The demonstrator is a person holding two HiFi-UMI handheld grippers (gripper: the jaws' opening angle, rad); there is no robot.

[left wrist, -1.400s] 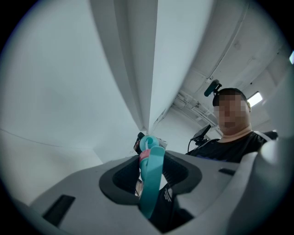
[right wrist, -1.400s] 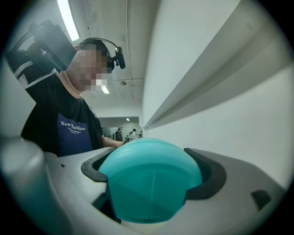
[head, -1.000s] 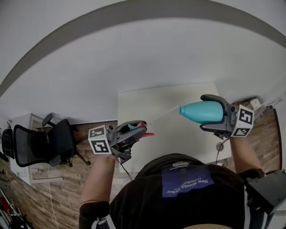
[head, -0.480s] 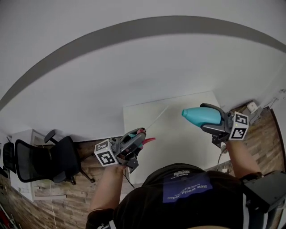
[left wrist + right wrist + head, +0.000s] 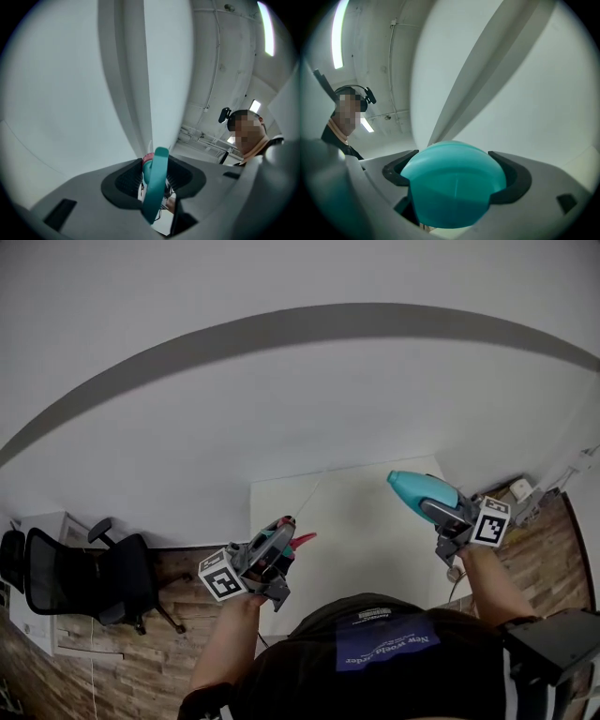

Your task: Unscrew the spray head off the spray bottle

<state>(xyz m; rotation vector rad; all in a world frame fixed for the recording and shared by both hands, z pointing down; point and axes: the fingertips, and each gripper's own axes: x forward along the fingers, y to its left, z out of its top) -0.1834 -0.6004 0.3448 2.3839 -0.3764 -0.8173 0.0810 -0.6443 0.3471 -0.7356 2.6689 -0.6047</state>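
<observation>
The teal spray head with its red nozzle is off the bottle. My left gripper is shut on it, and its thin white dip tube runs up over the white table. In the left gripper view the teal head stands edge-on between the black pads. The teal bottle is apart from it at the right, with my right gripper shut on it. The bottle's rounded body fills the right gripper view, clamped between both pads.
A black office chair stands on the wood floor at the left. A white wall with a grey band fills the top. A wall socket with a cable is at the table's right end.
Both grippers have dropped lower in the head view and the view has tipped toward the wall. The bottle's neck now points up and left. Head and bottle stay apart.
</observation>
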